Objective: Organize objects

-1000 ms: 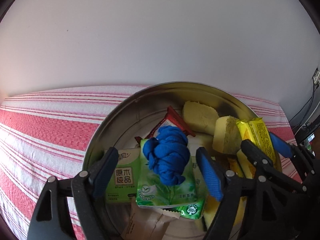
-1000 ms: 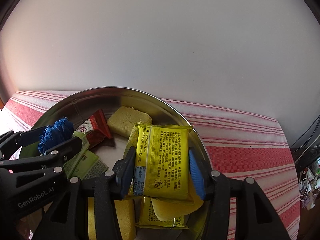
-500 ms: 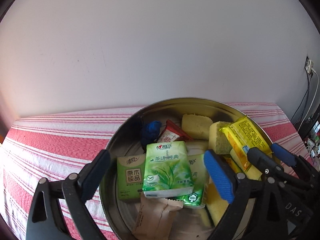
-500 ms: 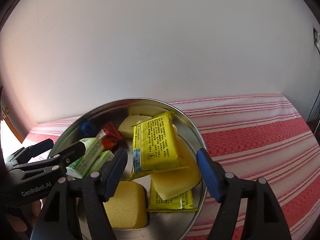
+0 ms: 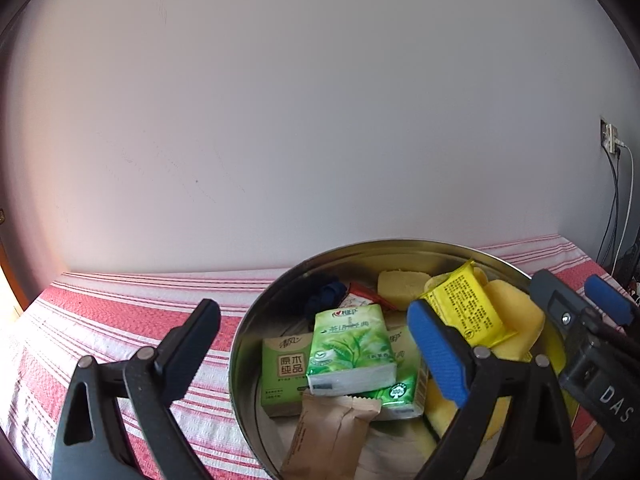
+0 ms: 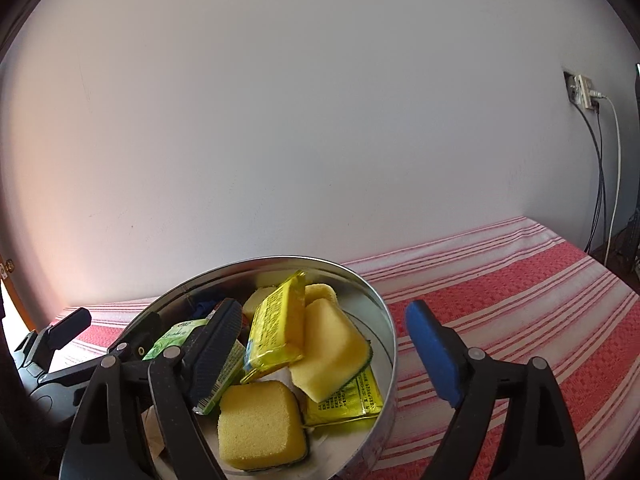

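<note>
A round metal tin (image 5: 256, 320) sits on the striped cloth and holds several items. Inside lie a green tissue pack (image 5: 348, 348), a second green pack (image 5: 282, 368), a brown sachet (image 5: 328, 436), a red sachet (image 5: 360, 294) and a blue cloth ball (image 5: 326, 296) at the back. A yellow packet (image 6: 276, 328) leans on yellow sponges (image 6: 328, 348). My left gripper (image 5: 314, 320) hangs open in front of the tin, holding nothing. My right gripper (image 6: 323, 312) is opening over the tin's (image 6: 384, 320) right side; its pads touch nothing.
A red-and-white striped cloth (image 6: 500, 300) covers the table, with bare cloth left (image 5: 120, 312) and right of the tin. A white wall stands close behind. A wall socket (image 6: 580, 92) with hanging cables is at the far right, past the table's edge.
The left gripper let go of the blue cloth, which now lies at the tin's back. The right gripper released the yellow packet onto the sponges. Both grippers drew back and tilted up.
</note>
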Demonstrator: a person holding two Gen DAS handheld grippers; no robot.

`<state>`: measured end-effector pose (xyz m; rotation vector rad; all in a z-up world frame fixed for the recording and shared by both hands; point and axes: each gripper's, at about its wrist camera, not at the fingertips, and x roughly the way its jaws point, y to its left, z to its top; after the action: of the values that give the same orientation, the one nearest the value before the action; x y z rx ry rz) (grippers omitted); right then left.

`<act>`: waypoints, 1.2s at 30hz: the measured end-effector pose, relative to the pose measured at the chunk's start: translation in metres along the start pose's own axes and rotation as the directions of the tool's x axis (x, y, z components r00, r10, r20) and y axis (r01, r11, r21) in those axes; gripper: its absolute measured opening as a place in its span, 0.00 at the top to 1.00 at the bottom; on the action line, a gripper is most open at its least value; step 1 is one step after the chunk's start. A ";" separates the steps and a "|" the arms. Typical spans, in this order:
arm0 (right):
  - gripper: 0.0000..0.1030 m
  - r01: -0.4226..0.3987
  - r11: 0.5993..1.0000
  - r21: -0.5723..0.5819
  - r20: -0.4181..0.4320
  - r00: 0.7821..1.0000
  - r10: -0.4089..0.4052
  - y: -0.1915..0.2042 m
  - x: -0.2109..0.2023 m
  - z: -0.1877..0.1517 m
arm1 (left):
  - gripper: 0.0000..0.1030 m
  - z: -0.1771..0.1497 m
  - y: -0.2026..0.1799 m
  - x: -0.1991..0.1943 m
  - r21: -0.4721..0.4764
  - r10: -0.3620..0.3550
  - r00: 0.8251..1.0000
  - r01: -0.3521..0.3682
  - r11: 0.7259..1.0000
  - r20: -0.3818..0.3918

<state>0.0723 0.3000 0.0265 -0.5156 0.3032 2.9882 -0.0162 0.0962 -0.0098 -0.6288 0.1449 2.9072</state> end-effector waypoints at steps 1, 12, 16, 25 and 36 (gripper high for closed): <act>0.16 0.000 1.000 -0.008 0.023 1.000 0.000 0.002 -0.004 -0.001 | 0.07 -0.001 0.000 -0.001 0.001 -0.001 1.000 0.001 1.000 0.009; 0.11 0.063 0.993 -0.097 0.153 0.987 -0.048 0.023 -0.037 -0.008 | 0.04 -0.015 -0.005 -0.019 0.028 0.021 0.995 -0.024 0.999 0.096; 0.06 0.068 0.990 -0.122 0.169 0.984 -0.047 0.029 -0.047 -0.011 | 0.02 -0.018 -0.002 -0.029 0.011 0.018 0.994 -0.019 1.000 0.109; 0.04 0.062 0.989 -0.131 0.232 0.972 -0.031 0.032 -0.070 -0.015 | 0.01 -0.022 0.007 -0.046 -0.029 0.014 0.991 -0.011 1.000 0.131; 0.01 0.067 0.992 -0.103 0.345 0.938 -0.028 0.033 -0.096 -0.017 | 0.00 -0.028 0.011 -0.060 -0.062 0.026 0.991 -0.018 0.998 0.131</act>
<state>0.1638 0.2583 0.0489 -0.0023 0.0893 2.9850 0.0467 0.0738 -0.0096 -0.4444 0.0472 2.9726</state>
